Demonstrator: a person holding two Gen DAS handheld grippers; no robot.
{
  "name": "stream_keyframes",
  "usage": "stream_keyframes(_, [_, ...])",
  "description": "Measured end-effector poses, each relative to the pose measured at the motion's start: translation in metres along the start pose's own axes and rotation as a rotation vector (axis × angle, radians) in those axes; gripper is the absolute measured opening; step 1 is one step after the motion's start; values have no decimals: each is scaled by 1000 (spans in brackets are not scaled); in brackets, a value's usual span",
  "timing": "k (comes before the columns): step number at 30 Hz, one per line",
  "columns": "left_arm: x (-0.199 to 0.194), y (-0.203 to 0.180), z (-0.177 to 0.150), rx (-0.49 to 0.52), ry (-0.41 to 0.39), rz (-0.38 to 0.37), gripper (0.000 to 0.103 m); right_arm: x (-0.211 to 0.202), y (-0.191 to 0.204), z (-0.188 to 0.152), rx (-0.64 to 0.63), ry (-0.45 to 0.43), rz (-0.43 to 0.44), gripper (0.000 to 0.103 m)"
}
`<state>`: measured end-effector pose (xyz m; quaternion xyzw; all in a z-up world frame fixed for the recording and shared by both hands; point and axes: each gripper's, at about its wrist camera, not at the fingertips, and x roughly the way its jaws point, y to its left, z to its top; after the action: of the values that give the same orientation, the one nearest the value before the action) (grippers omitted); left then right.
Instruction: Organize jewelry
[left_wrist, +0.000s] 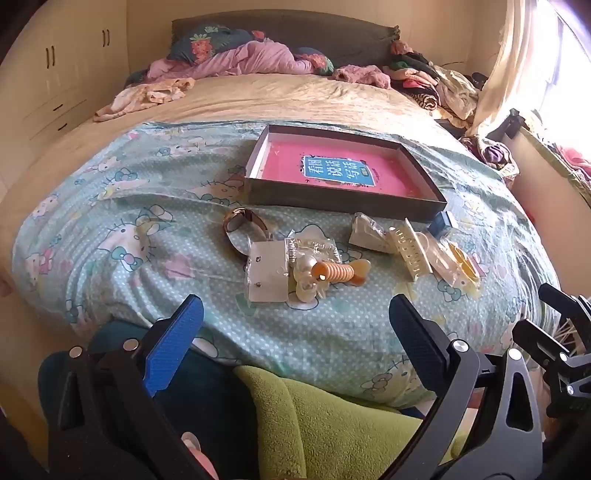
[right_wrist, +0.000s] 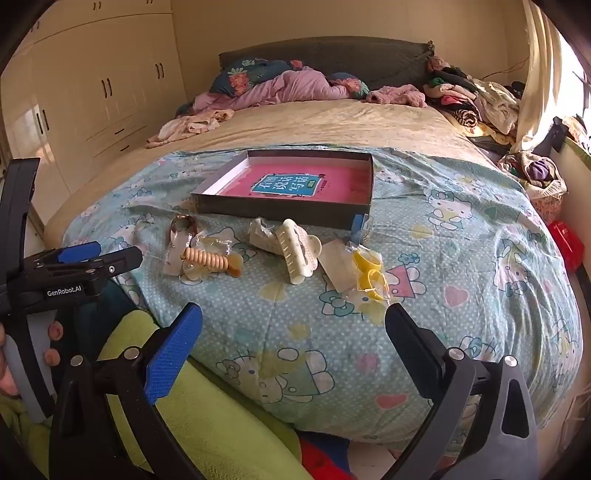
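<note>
Shallow grey box (left_wrist: 343, 201) holds only a pink book (left_wrist: 332, 171); jewelry packets (left_wrist: 295, 258) lie outside it; both grippers (left_wrist: 295, 325) (right_wrist: 293, 332) gape wide, nothing held.

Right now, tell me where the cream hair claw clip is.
The cream hair claw clip lies on the blue patterned bedspread, in front of the box. The orange spiral hair tie is to its left, the yellow rings to its right.

I see a bedroom: bed (left_wrist: 258, 96) with a dark headboard (left_wrist: 295, 29), cream wardrobe (right_wrist: 92, 92) along the left wall, clothes pile (right_wrist: 472, 99) by the sunlit window (left_wrist: 569, 85), pale curtain (left_wrist: 506, 66), beige walls.
</note>
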<state>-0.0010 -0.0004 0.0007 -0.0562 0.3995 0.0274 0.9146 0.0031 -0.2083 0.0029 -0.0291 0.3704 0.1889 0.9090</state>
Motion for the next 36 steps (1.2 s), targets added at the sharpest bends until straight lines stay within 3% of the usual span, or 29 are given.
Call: stream_keyframes(36, [-5, -3, 1, 2, 4, -2, 94, 4, 7, 0, -13, 6, 33, 99])
